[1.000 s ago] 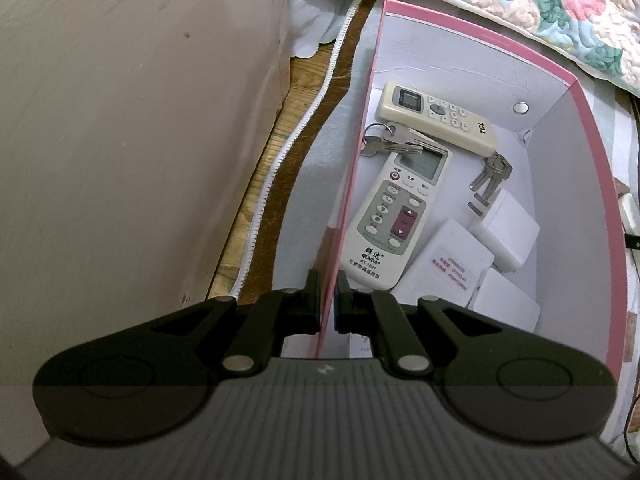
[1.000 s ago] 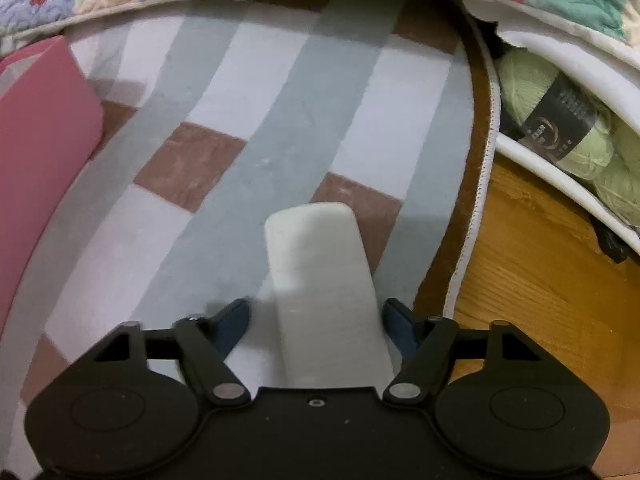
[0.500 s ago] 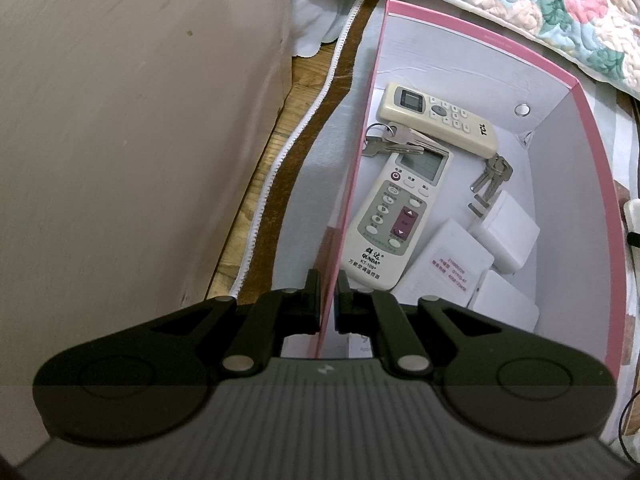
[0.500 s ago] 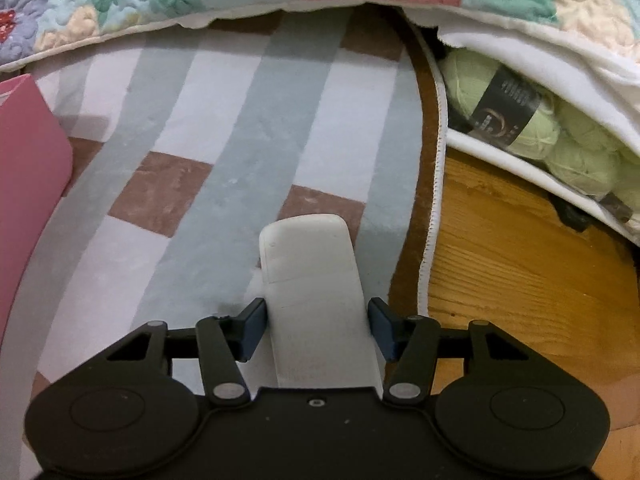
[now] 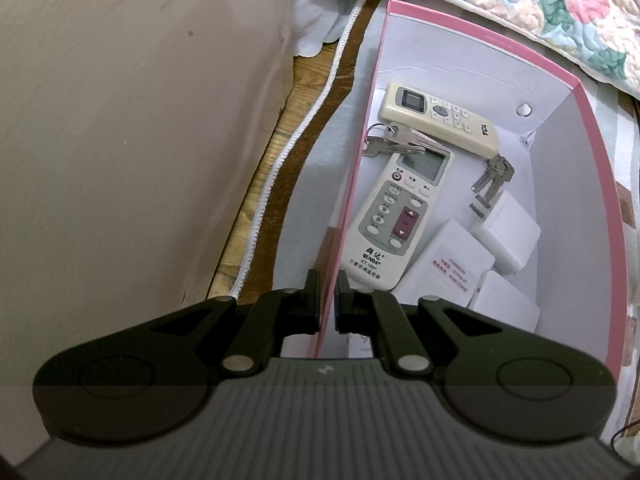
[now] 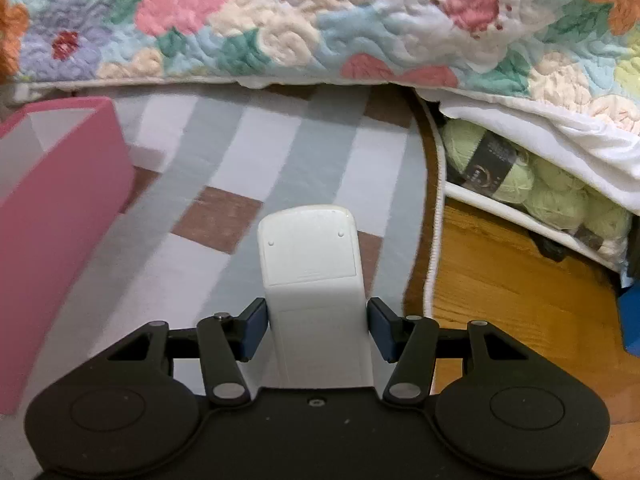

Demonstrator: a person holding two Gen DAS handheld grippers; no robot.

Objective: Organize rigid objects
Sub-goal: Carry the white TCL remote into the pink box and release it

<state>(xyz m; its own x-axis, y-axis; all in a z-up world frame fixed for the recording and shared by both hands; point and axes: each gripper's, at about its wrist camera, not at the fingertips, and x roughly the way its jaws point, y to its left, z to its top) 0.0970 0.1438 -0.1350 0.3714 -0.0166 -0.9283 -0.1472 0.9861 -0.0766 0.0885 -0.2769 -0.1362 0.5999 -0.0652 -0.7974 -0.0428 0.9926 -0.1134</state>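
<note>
My left gripper [image 5: 328, 296] is shut on the near left wall of the pink box [image 5: 352, 184]. Inside the box lie a white QUNDA remote [image 5: 396, 216], a cream TCL remote [image 5: 440, 120], two bunches of keys [image 5: 494, 178] and several white chargers [image 5: 506, 232]. My right gripper [image 6: 316, 326] is shut on a white remote [image 6: 312, 264], held back side up above the striped rug [image 6: 248, 160]. The pink box also shows at the left of the right wrist view [image 6: 60, 200].
A beige wall or furniture panel [image 5: 132, 140] stands left of the box. A floral quilt [image 6: 320, 20] hangs over the rug's far edge. A bin of green yarn [image 6: 532, 188] sits on the wooden floor [image 6: 500, 280] to the right.
My right gripper closed on the white remote and lifted it off the rug, tilting the view up toward the quilt. The left gripper has stayed clamped on the box wall.
</note>
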